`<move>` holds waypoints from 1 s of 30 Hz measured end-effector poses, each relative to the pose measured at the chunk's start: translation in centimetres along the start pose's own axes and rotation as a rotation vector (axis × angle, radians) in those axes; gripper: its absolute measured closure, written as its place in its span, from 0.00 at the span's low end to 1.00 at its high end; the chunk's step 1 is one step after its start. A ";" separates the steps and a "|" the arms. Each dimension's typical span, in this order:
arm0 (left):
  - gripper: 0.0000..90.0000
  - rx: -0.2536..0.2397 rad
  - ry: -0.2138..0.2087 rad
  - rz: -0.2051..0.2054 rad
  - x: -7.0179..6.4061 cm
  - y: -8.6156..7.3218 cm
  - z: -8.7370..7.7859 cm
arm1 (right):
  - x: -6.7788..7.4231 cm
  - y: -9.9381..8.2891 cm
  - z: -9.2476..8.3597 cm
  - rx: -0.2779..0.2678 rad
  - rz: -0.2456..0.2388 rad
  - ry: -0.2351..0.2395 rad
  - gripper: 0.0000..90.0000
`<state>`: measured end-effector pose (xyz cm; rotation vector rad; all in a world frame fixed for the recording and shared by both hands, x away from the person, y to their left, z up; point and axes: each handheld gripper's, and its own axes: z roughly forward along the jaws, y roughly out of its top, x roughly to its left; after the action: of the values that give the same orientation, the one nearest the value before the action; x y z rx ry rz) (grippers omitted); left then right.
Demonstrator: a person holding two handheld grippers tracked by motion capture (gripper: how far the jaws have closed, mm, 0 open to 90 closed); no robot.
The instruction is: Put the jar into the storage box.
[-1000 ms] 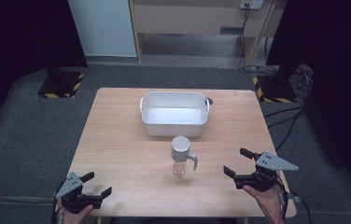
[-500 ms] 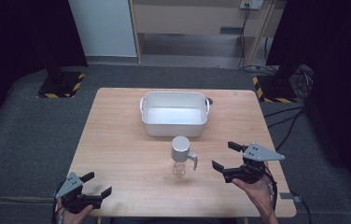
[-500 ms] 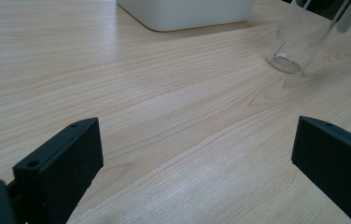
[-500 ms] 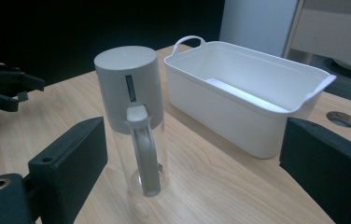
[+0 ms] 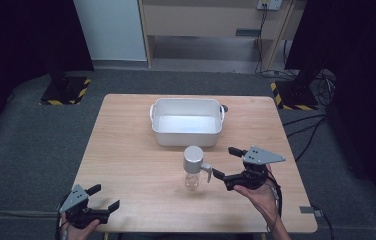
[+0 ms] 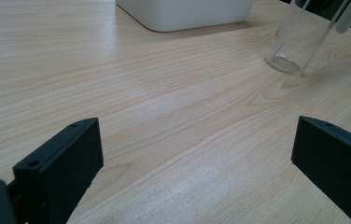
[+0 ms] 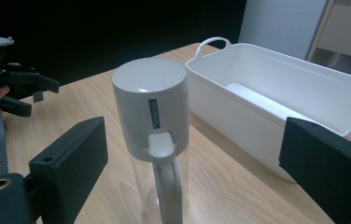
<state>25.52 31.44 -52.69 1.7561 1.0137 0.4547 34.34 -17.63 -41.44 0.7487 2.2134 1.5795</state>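
Note:
A clear glass bottle with a grey cylindrical cap and a lever handle [image 5: 193,167] stands upright near the table's middle. In the right gripper view the bottle [image 7: 151,121] stands close, between the two jaws. My right gripper [image 5: 224,167] is open just right of the bottle, jaws pointing at it, nothing held. My left gripper [image 5: 102,197] is open at the table's front left corner, empty. The left gripper view catches the bottle's glass base [image 6: 294,46] far off at the upper right.
A white rectangular tub [image 5: 187,121] with handles sits behind the bottle, empty, also seen as the tub [image 7: 276,102] in the right gripper view. The wooden table [image 5: 126,150] has bare surface on its left half. Cables and stands lie on the floor around.
My right gripper has moved left toward the bottle, from the table's right edge to just beside its handle. The left gripper has stayed put.

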 end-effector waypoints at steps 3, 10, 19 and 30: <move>0.01 0.000 -0.001 0.000 0.0 0.0 0.0 | 0.1 0.1 0.7 0.008 -0.001 0.011 0.09; 0.01 0.000 -0.002 0.000 0.0 0.0 0.0 | 0.6 0.5 2.3 0.028 -0.012 0.035 0.10; 0.01 0.001 -0.003 -0.001 0.0 0.0 0.0 | 0.9 0.8 4.2 0.046 -0.013 0.060 0.11; 0.01 -0.001 -0.004 -0.002 0.0 0.0 0.0 | 1.4 0.8 6.5 0.083 -0.017 0.085 0.15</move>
<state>25.54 31.46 -52.71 1.7542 1.0121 0.4506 36.86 -11.57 -42.84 0.6961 2.3527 1.5464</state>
